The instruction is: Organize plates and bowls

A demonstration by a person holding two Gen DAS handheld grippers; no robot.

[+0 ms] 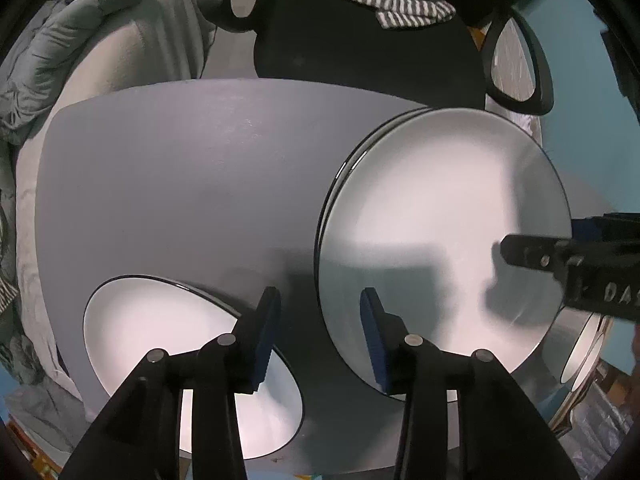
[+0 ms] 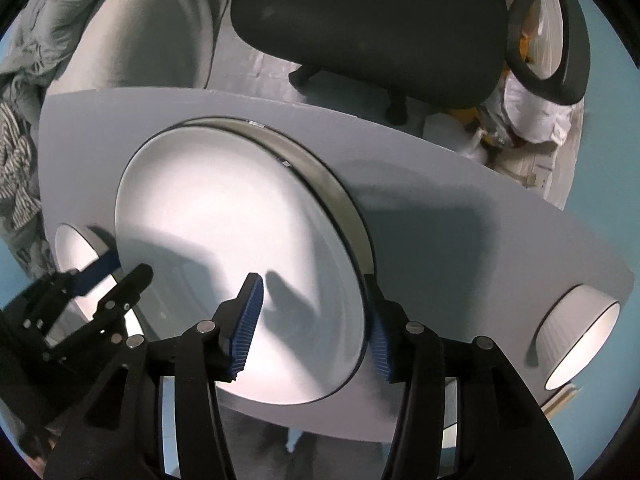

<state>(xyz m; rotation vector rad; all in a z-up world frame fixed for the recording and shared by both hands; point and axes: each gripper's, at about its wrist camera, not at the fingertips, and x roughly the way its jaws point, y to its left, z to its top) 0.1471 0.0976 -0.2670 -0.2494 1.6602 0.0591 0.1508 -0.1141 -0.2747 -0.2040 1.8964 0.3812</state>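
Observation:
A stack of white plates with dark rims point(image 1: 440, 216) point(image 2: 240, 208) lies on the grey table point(image 1: 180, 168) point(image 2: 460, 216). My right gripper point(image 2: 316, 326) is open, with one finger over the top plate and the other past its near rim. It shows at the right of the left wrist view point(image 1: 532, 254). My left gripper point(image 1: 320, 332) is open and empty, between the plate stack and a white bowl point(image 1: 180, 360) at the near left. It shows at the left of the right wrist view point(image 2: 112, 276). A second white bowl point(image 2: 580, 340) stands at the right end of the table.
A black office chair point(image 1: 360, 40) point(image 2: 368, 12) stands behind the table with a striped cloth point(image 1: 400, 4) on it. A grey cushion and bedding point(image 1: 100, 32) lie at the far left. The table's near edge point(image 2: 320, 432) is close under my grippers.

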